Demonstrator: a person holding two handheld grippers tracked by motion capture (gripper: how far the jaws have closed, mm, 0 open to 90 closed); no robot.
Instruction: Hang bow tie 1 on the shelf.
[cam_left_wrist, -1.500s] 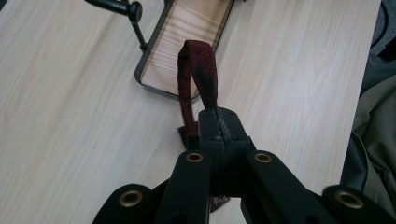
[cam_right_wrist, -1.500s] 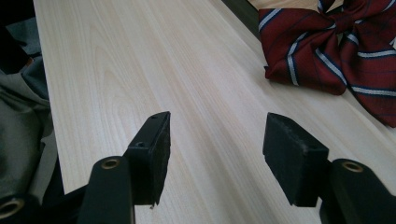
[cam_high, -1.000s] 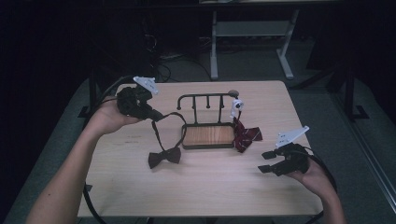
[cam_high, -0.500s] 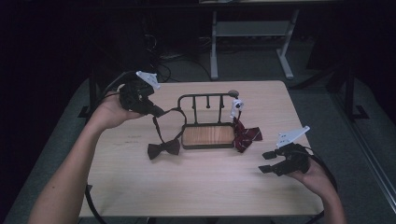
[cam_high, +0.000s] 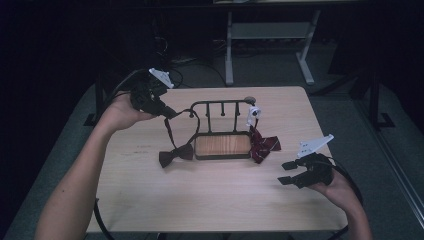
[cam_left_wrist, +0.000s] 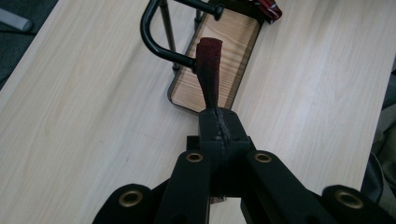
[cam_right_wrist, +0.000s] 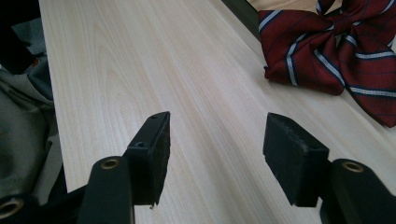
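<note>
My left gripper (cam_high: 169, 112) hangs over the table's far left, shut on the thin strap (cam_high: 168, 131) of a dark maroon bow tie (cam_high: 175, 155). The bow lies on the table left of a black metal rack (cam_high: 220, 103) with a wooden base (cam_high: 222, 145). From the jaws the strap loops toward the rack's left end. The left gripper view has the jaws (cam_left_wrist: 219, 119) pinching the dark red strap (cam_left_wrist: 208, 60) in front of the rack's curved bar (cam_left_wrist: 148, 28). My right gripper (cam_high: 289, 172) stands open and holds nothing near the front right. Its jaws (cam_right_wrist: 219, 135) point at a striped red bow tie (cam_right_wrist: 327, 51).
The striped bow tie (cam_high: 265, 145) leans at the rack's right end, under a small white clip (cam_high: 254, 112). Bare light wood tabletop (cam_high: 210, 195) lies between the rack and the front edge. A metal stand (cam_high: 270, 35) is on the dark floor beyond the table.
My left gripper has lifted slightly toward the far side with the strap. The dark bow has slid a little away from the front edge. The right gripper has stayed still.
</note>
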